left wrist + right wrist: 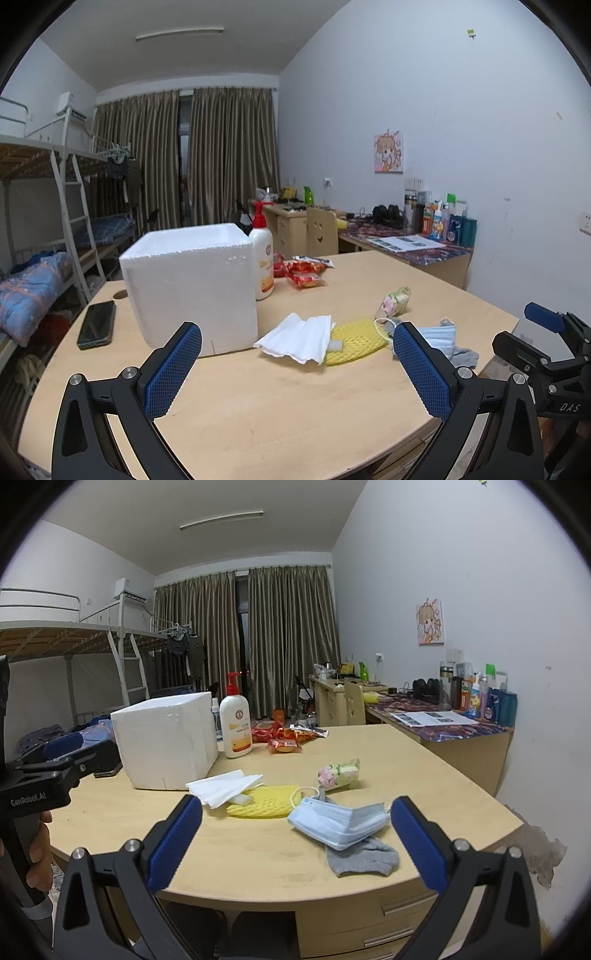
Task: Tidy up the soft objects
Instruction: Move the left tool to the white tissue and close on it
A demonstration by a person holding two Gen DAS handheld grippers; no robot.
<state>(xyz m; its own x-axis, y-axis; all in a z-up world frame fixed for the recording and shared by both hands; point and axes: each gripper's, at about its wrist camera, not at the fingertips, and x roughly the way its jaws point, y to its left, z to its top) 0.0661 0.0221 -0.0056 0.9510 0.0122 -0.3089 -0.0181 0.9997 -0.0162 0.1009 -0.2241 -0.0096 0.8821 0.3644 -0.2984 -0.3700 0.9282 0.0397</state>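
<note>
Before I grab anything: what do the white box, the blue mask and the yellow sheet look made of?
White box: expanded foam, likely polystyrene; matte, with a beaded, rough-cut rim.
Blue face mask: thin pleated non-woven fabric by the look, with white ear loops.
Yellow sheet: soft foam netting, probably; it has a diamond mesh texture and lies limp on the table.

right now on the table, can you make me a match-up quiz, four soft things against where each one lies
Things:
1. blue face mask
2. grey sock
3. white tissue
4. floral packet

Places:
A. partly under the mask, at the near table edge
B. beyond the mask, alone, toward the snack packs
C. overlapping the yellow foam net, beside the white foam box
D. lying on top of the sock

Pairs: 1-D, 2-A, 3-C, 4-B
</note>
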